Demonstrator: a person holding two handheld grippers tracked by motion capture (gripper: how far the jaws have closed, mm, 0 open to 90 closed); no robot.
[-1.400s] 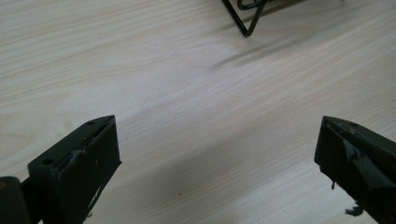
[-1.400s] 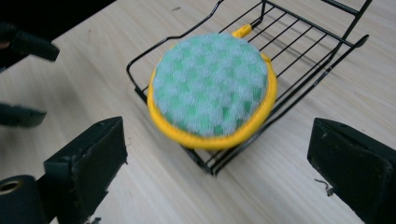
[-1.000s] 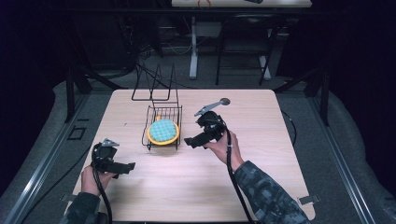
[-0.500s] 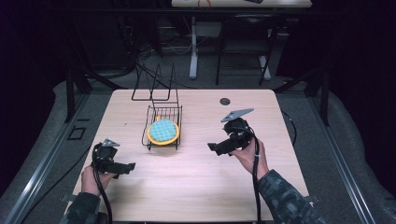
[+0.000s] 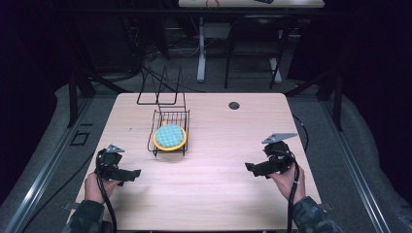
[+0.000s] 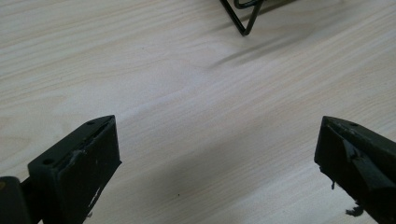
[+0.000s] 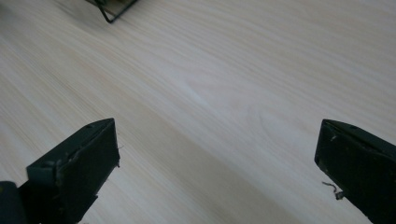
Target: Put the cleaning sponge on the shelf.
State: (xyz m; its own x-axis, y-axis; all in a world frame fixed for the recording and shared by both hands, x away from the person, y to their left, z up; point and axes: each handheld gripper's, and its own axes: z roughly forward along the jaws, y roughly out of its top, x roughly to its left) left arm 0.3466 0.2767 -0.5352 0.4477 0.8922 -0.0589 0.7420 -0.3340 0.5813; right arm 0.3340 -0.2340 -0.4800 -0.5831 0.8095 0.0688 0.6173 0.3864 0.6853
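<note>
Both jaws spread and empty, the left gripper [image 5: 127,173] sits nearer the black wire rack [image 5: 170,132] holding a yellow-rimmed, seemingly teal plate [image 5: 170,137], ahead-right of it; the right gripper [image 5: 253,169] is well apart.

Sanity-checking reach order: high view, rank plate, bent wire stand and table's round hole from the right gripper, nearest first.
From the right gripper:
1. Round hole, at the table's far edge, ahead of it.
2. Plate, in the wire basket, toward table centre-left.
3. Bent wire stand, far-left, behind the basket.

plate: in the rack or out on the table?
In. The high view shows the yellow plate leaning inside the black wire rack; both grippers, left and right, sit apart from it, open.
</note>
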